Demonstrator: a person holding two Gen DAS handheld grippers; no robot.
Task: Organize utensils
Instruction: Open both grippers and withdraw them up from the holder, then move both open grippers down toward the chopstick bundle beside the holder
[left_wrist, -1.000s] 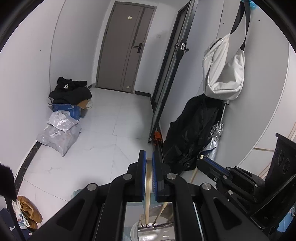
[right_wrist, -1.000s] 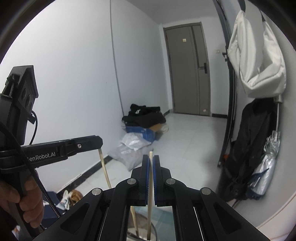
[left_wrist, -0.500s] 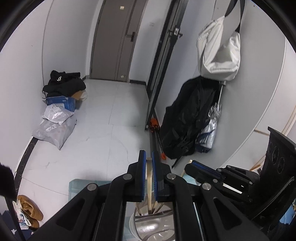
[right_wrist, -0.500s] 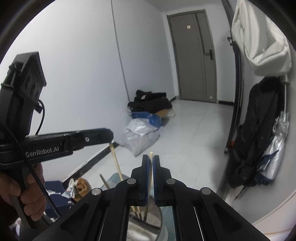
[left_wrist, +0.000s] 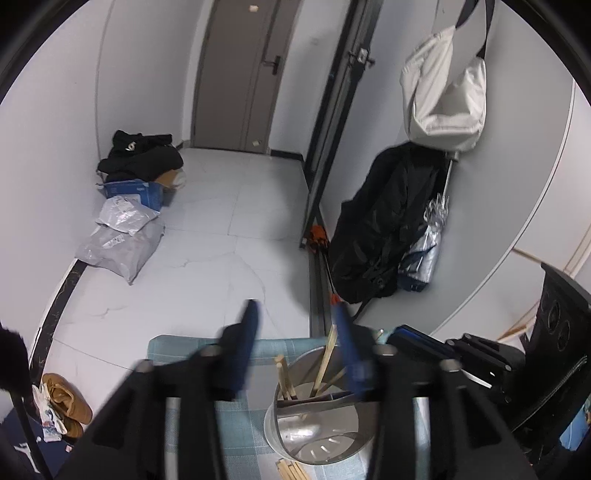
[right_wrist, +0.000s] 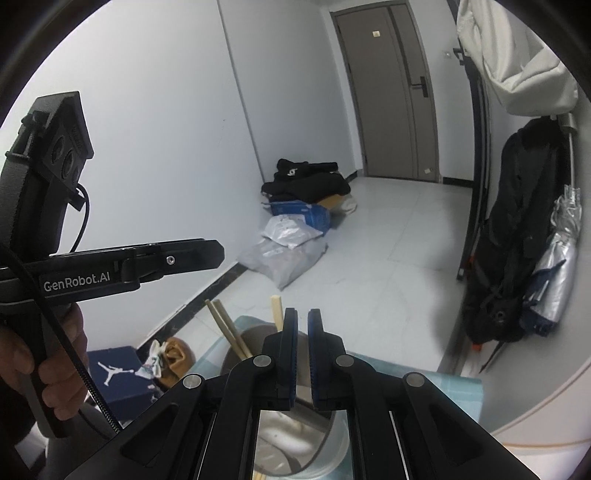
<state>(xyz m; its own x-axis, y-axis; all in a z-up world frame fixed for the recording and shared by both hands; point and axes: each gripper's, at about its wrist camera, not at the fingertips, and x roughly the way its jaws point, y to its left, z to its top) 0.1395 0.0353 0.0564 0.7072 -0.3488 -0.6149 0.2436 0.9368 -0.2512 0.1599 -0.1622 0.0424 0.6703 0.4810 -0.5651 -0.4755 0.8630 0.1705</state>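
Observation:
A round metal utensil holder (left_wrist: 317, 428) stands on a teal checked cloth (left_wrist: 236, 424), with several wooden chopsticks (left_wrist: 325, 362) leaning inside it. My left gripper (left_wrist: 297, 321) hangs just above the holder, its blue-padded jaws wide apart and empty, blurred by motion. My right gripper (right_wrist: 302, 325) is above the same holder (right_wrist: 295, 435); its jaws stand slightly apart with nothing between them. Chopsticks (right_wrist: 227, 328) stick up out of the holder to its left. The left gripper (right_wrist: 218, 254) also shows in the right wrist view, held by a hand.
More chopsticks (left_wrist: 291, 470) lie on the cloth in front of the holder. Beyond the table edge is a tiled floor with parcels (left_wrist: 122, 240), a black coat (left_wrist: 384, 229) and a folded umbrella (left_wrist: 428, 243). A shoe box (right_wrist: 110, 373) sits down to the left.
Both grippers have let go of their chopsticks, which now stand in the holder. The left jaws have swung wide open, the right ones slightly. Both views tilted lower toward the holder.

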